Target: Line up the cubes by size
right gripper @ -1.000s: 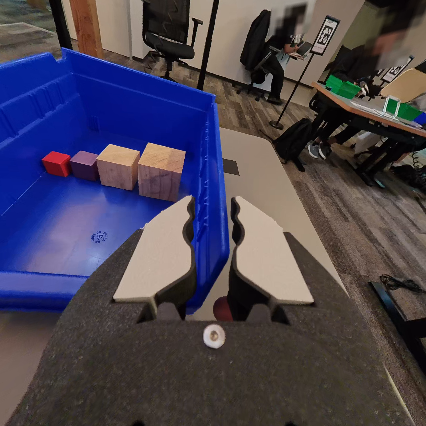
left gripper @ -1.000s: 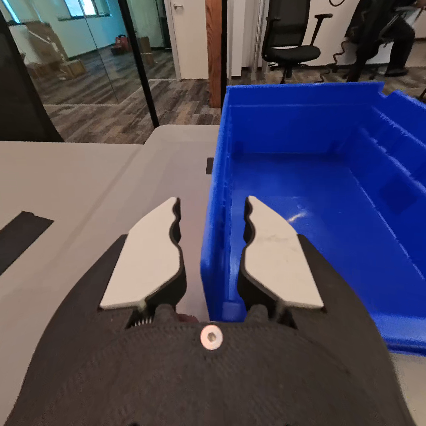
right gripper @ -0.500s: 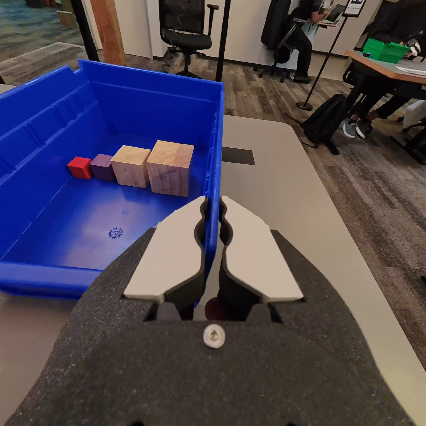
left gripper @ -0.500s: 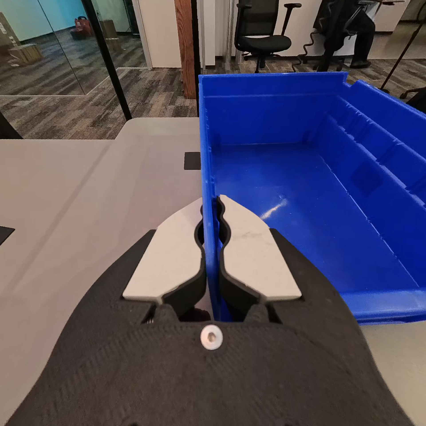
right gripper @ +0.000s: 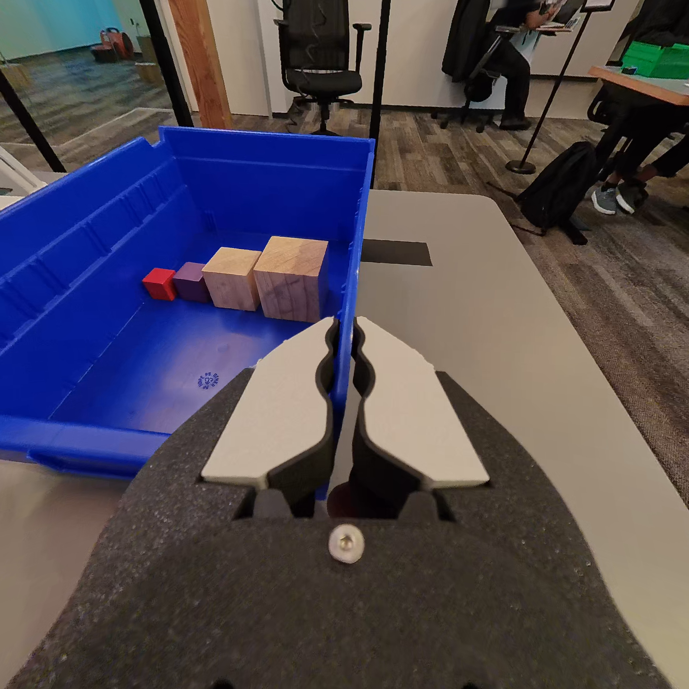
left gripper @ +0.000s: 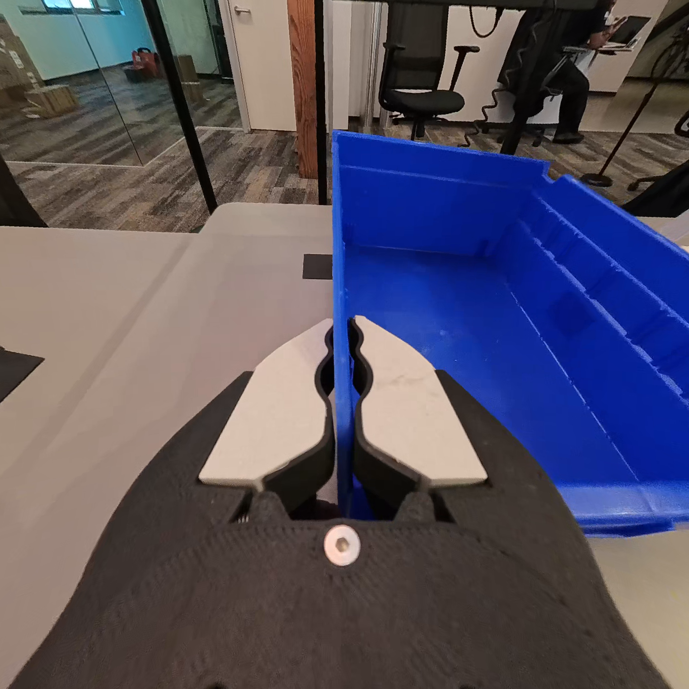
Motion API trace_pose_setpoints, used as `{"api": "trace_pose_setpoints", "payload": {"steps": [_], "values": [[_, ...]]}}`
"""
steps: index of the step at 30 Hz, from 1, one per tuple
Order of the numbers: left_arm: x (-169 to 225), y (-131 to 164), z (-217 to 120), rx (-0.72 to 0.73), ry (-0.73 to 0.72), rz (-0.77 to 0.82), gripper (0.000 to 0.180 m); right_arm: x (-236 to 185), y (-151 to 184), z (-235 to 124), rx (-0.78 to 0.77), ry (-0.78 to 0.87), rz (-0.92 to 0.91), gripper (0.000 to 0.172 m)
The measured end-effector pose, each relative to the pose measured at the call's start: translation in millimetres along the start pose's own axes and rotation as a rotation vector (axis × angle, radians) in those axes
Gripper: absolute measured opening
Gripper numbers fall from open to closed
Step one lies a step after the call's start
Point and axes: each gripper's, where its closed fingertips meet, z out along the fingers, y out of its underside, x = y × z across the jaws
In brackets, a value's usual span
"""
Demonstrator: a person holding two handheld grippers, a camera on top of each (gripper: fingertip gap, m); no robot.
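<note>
Looking along the left gripper [left gripper: 341,326], its two fingers are squeezed onto the thin side wall of the blue bin [left gripper: 466,298]. One finger is inside the bin and one is outside, over the gray table [left gripper: 130,317].

Next, the right gripper [right gripper: 346,324] pinches the bin's [right gripper: 112,335] other side wall the same way. Ahead and to its left, four cubes sit in a row inside the bin, side by side: red cube [right gripper: 159,284], purple cube [right gripper: 191,281], small wood cube [right gripper: 232,277], then big wood cube [right gripper: 290,277] nearest the gripped wall.
</note>
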Motion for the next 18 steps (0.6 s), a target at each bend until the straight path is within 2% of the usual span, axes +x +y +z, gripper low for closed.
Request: {"api": "trace_pose_setpoints", "payload": {"steps": [8,18], "values": [[-2.0,-9.2,-16.3,0.028,-0.024,0.037,0.004,-6.7,4.8,-14.6,-0.014,-0.027,0.01,0.004],[-8.8,-25.3,-30.1,0.085,-0.069,0.083,0.004,-27.5,15.6,-49.8,-0.032,-0.097,0.026,0.003]]}}
